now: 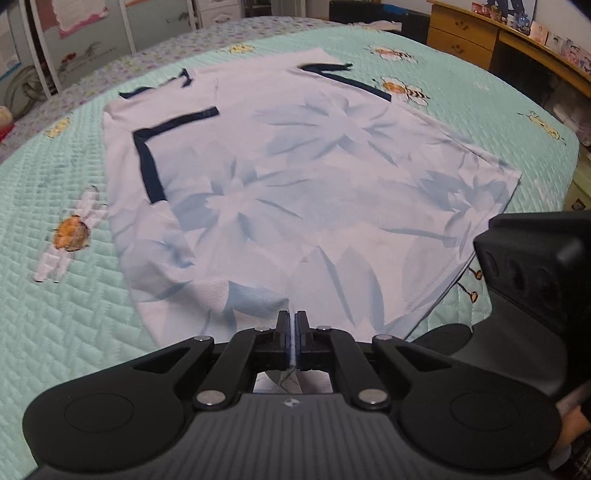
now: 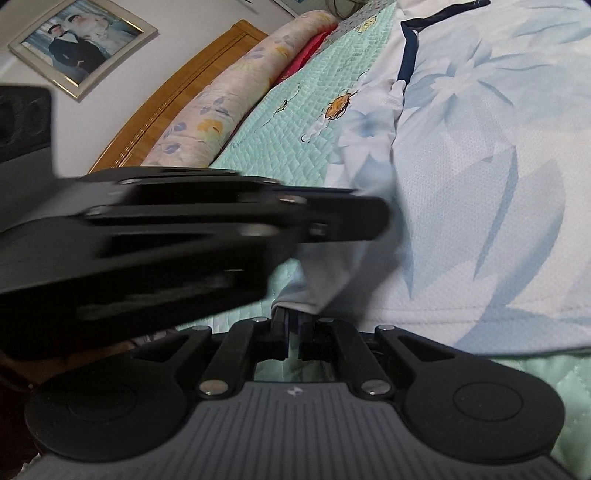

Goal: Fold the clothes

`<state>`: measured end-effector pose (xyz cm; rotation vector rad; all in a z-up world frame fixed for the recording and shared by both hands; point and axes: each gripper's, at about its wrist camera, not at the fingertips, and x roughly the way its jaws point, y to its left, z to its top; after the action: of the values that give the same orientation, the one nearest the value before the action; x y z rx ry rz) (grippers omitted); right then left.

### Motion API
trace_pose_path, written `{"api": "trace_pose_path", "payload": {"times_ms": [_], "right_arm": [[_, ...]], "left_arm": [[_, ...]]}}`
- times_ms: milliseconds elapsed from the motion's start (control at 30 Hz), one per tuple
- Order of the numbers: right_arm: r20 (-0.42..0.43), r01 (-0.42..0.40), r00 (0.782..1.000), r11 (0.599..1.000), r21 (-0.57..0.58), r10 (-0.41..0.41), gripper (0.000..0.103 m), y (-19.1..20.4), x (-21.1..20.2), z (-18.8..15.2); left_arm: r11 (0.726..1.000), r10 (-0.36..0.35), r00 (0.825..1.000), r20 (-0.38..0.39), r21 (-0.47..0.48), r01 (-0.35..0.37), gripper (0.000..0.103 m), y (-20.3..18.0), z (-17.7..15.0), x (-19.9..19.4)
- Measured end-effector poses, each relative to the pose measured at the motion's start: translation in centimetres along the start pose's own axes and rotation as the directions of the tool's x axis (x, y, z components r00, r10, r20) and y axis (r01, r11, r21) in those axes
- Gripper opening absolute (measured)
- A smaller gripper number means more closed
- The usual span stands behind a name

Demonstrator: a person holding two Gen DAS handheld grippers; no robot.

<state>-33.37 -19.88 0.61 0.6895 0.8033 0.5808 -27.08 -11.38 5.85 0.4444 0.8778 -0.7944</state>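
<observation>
Two grippers are working at the near edge of the bed, and I see both close to each other. My left gripper (image 1: 294, 325) has its fingers pressed together on a thin fold of the shirt (image 1: 295, 177), the white cloth running between the blue pads down toward the camera. That shirt, white with pale blue flowers and dark blue trim, lies spread flat on the mint quilt (image 1: 55, 350), reaching from the near edge toward the middle of the bed, its collar end toward the far left.

My right gripper (image 2: 293, 325) sits at the shirt's near left corner; a bunched piece of cloth rises from between its fingers, which stand close together, so I take it as pinching the shirt too. In the right wrist view the left gripper crosses the picture as a dark blur, just beside the raised cloth. A long floral pillow (image 2: 221, 99) lies along the wooden headboard (image 2: 177, 92), and a wooden desk (image 1: 480, 33) stands beyond the far right corner.
</observation>
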Motion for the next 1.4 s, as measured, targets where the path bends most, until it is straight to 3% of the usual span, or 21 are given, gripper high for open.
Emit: {"api": "trace_pose_path", "payload": {"times_ms": [200, 400, 467, 533, 600, 700, 767, 867, 1000, 1133, 1300, 1400], "right_arm": [[0.013, 0.001, 1.000, 1.000, -0.015, -0.001, 0.005, 0.0, -0.2, -0.4], [0.021, 0.024, 1.000, 0.998, -0.062, -0.022, 0.008, 0.6, -0.5, -0.7], [0.014, 0.024, 1.000, 0.998, -0.052, -0.023, 0.033, 0.5, -1.7, -0.8], [0.008, 0.024, 1.000, 0.999, -0.042, -0.024, 0.048, 0.3, -2.9, -1.0], [0.001, 0.024, 1.000, 0.999, -0.033, -0.024, 0.048, 0.1, -4.1, -1.1], [-0.008, 0.025, 1.000, 1.000, -0.018, -0.025, 0.048, -0.2, -5.9, -1.3], [-0.015, 0.025, 1.000, 1.000, -0.008, -0.025, 0.048, -0.4, -7.1, -1.5], [0.041, 0.043, 0.998, 0.998, 0.043, -0.045, 0.048, -1.2, -8.7, -1.0], [0.122, 0.063, 0.989, 0.991, 0.117, -0.078, 0.048, -2.4, -10.8, -0.2], [0.179, 0.054, 0.980, 0.980, 0.190, -0.089, 0.048, -3.4, -11.6, 1.5], [0.181, 0.001, 0.982, 0.966, 0.258, -0.049, 0.048, -5.2, -9.7, 6.1], [0.167, -0.028, 0.986, 0.964, 0.264, -0.017, 0.048, -6.2, -7.7, 9.7]], "left_arm": [[0.999, -0.040, 0.999, -0.012, 0.000, 0.040, 0.002, 0.0, 0.5, 0.8], [0.995, -0.077, 0.993, -0.088, 0.050, 0.082, 0.007, -0.1, 0.0, 2.6], [0.994, -0.088, 0.992, -0.094, 0.049, 0.093, 0.009, 0.0, 0.1, 2.5], [0.994, -0.098, 0.991, -0.095, 0.049, 0.103, 0.018, -0.1, 0.0, 2.3], [0.992, -0.107, 0.990, -0.093, 0.051, 0.112, 0.036, -0.2, -0.1, 2.0], [0.995, -0.097, 0.993, -0.072, 0.023, 0.099, 0.050, -0.2, -0.6, 1.0], [0.991, -0.125, 0.991, -0.040, -0.046, 0.123, 0.051, 0.2, -1.4, -0.4], [0.981, -0.146, 0.989, 0.016, -0.129, 0.147, 0.053, 0.5, -2.8, -2.7], [0.976, -0.043, 0.998, 0.043, -0.213, 0.051, 0.055, 0.8, -5.1, -5.3], [0.947, 0.039, 0.994, 0.104, -0.321, -0.003, 0.055, 1.9, -6.5, -7.0], [0.942, 0.071, 0.971, 0.230, -0.335, 0.011, 0.055, 1.5, -4.6, -6.6], [0.947, 0.017, 0.971, 0.238, -0.315, 0.061, 0.055, 1.2, -3.1, -3.9]]}}
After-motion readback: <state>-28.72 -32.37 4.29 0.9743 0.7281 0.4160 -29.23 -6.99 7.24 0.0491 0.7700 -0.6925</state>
